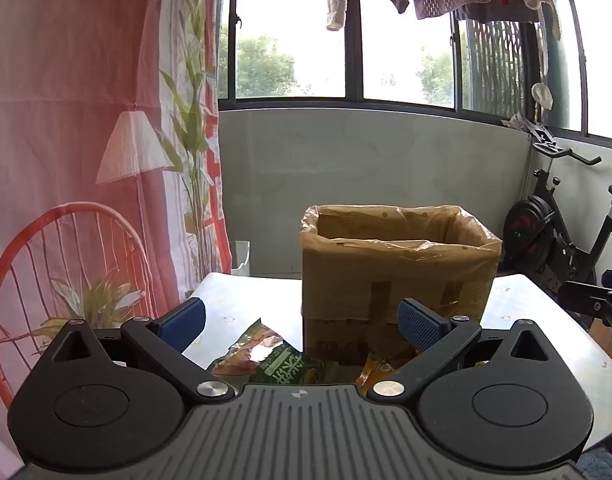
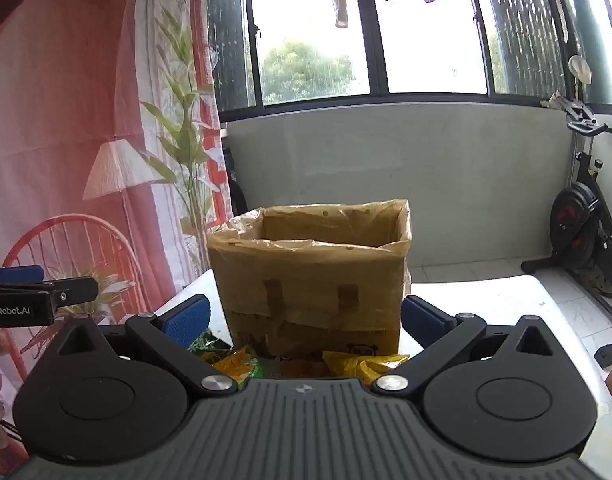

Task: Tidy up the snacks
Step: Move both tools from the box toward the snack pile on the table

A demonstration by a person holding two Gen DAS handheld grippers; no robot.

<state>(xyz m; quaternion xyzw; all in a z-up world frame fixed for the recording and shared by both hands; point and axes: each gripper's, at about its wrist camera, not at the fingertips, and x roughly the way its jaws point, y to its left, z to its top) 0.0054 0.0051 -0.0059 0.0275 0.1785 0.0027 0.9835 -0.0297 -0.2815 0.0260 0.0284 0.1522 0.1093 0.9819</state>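
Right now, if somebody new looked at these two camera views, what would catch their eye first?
Most likely the tall cardboard box lined with a clear plastic bag, standing open-topped in the middle of the white table. Next, the crinkly snack packets heaped at its near foot, green and yellow-orange, just ahead of both open grippers, left and right. Behind, bright windows with hanging laundry.

Green and yellow snack packets [image 1: 274, 360] lie before the upright plastic-lined cardboard box [image 1: 394, 276].

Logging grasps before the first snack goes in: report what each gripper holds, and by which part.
Nothing is held. The left gripper and right gripper are both open, with the snack packets lying loose on the table before the lined cardboard box.
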